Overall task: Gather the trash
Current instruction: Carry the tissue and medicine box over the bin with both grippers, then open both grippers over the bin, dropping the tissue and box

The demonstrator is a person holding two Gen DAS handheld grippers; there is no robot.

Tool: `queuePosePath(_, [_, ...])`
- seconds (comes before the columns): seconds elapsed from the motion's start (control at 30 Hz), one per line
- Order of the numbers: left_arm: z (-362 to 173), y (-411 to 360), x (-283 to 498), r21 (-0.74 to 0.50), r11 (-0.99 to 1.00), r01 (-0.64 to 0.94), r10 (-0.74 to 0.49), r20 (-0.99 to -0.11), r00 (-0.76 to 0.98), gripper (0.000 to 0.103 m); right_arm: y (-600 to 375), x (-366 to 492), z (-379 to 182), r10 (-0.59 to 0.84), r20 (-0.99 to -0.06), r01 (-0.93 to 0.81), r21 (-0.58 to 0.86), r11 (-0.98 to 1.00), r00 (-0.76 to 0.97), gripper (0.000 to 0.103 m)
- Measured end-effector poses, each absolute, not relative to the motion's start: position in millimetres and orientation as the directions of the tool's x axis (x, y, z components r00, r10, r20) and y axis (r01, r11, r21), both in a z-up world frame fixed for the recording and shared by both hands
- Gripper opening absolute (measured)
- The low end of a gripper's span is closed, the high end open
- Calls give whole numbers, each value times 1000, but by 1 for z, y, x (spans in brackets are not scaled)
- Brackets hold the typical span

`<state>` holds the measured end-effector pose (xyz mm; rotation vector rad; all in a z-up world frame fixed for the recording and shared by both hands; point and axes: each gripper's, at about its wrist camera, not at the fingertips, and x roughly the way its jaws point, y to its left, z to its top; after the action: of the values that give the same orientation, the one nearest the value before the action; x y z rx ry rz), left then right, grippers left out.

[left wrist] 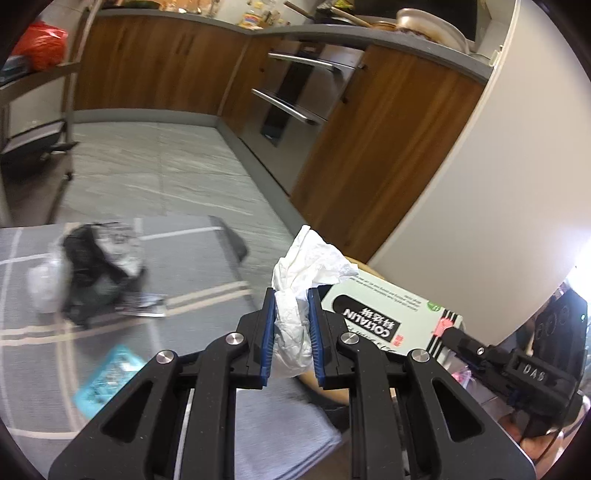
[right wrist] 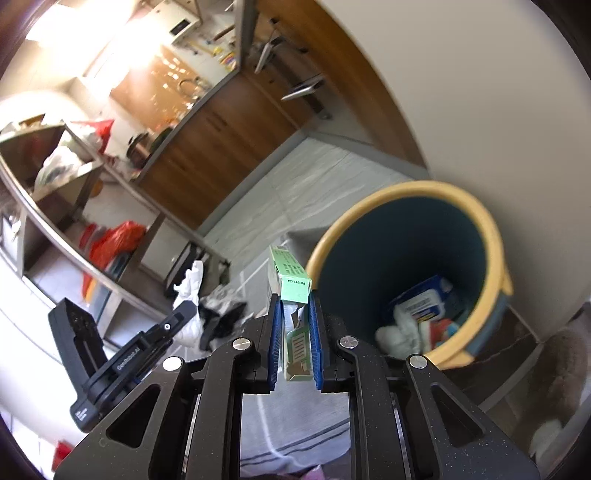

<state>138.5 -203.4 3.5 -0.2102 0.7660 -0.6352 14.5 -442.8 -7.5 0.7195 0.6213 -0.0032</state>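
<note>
Black-framed fingers [left wrist: 268, 332] with blue ribbed pads pinch a crumpled white tissue [left wrist: 303, 280] in the left gripper [left wrist: 291, 299], above a grey mat [left wrist: 110, 332] crossed by pale cream and white stripes, where black-and-white wrappers [left wrist: 99, 273] and a turquoise packet [left wrist: 107, 376] lie at left. The right gripper [right wrist: 293, 306], black with blue pads too, clasps a green-and-white carton [right wrist: 291, 291] with black printing, just left of a bin [right wrist: 491, 236] with a yellow rim and dark teal inside holding a blue-and-white pack [right wrist: 424, 299]. Beyond, warm brown wood cabinets [left wrist: 155, 62] meet a grey worktop [left wrist: 221, 22] and grey veined floor tiles [left wrist: 147, 166], with a red bag [left wrist: 40, 44] on the far left shelf.
</note>
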Motion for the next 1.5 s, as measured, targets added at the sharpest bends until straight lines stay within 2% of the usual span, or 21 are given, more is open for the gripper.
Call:
queuePosePath(0.2, [1,-255,145,-496,712,498,-701,-552,452,16,-472,2,-12,142,-537,268,612,744,832,16])
queuePosePath(0.4, [-8,-301,153,-528,668,525,-740,-550,387,16,-492,-5,-20,90,-550,324,608,725,830,16])
queuePosePath(0.73, [-65,-329,173,-547,701,457,-696,-663,274,17,-494,-1,-41,22,-638,416,527,741,769,16])
queuePosePath(0.87, [-73,-331,174,-544,703,459,-688,-683,244,18,-490,3,-48,22,-660,428,512,745,751,16])
queuePosePath(1.07, [-72,-334,168,-510,707,491,-675,-694,251,36,-486,6,-54,16,-677,439,494,750,735,17])
queuePosePath(1.13, [-70,-334,166,-498,710,498,-670,-695,261,53,-486,6,-55,14,-685,442,487,753,729,17])
queuePosePath(1.5, [-55,-314,163,-441,735,515,-646,-686,335,68,-476,12,-57,-2,-710,449,442,777,704,20])
